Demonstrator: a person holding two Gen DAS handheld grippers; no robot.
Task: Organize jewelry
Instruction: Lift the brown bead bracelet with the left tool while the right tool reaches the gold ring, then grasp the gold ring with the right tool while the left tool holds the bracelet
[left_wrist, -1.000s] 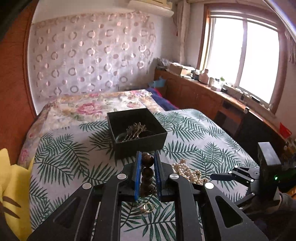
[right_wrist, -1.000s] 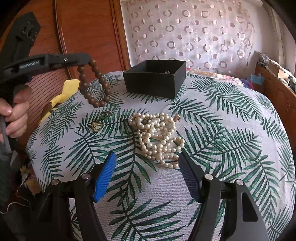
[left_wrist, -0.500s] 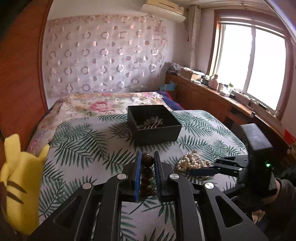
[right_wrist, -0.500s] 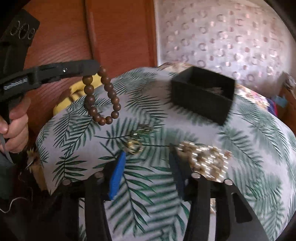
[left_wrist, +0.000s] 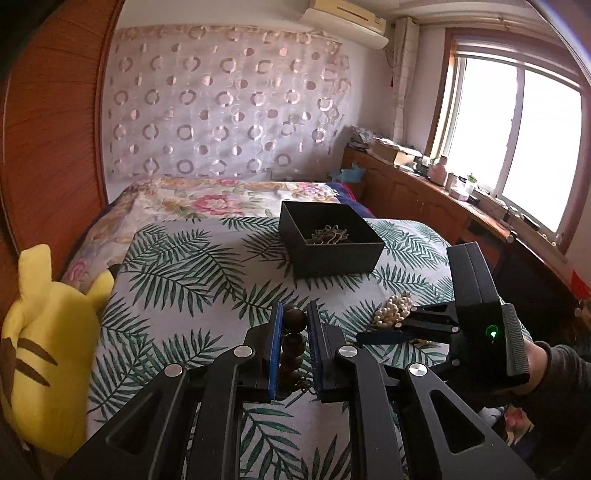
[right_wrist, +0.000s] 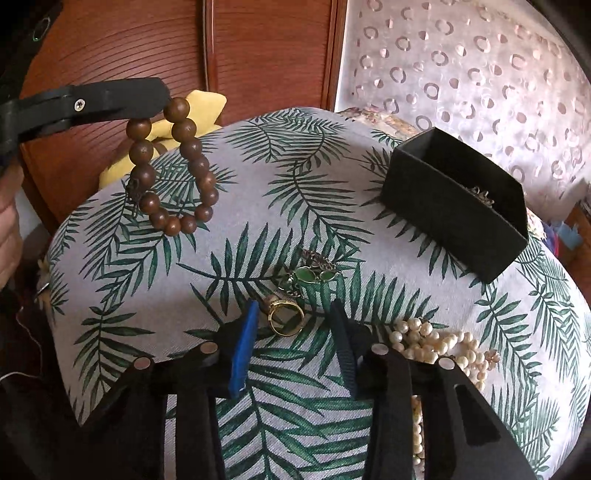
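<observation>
One piece lies in the box (left_wrist: 330, 236) already. Bead bracelet (right_wrist: 173, 166) is gripped in left gripper (left_wrist: 294, 325) jaws, well short of box. Right gripper (right_wrist: 291, 325) jaws wide, ring (right_wrist: 285, 316) between; brooch (right_wrist: 312, 273), pearls (right_wrist: 436, 339) left nearer box.

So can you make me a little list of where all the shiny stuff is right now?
left tongs: shut on the brown bead bracelet, hanging in the air
right tongs: open, low over the gold ring
green brooch: on the leaf cloth, just past the ring
pearl necklace: piled on the cloth
black box: open, metal jewelry inside
</observation>
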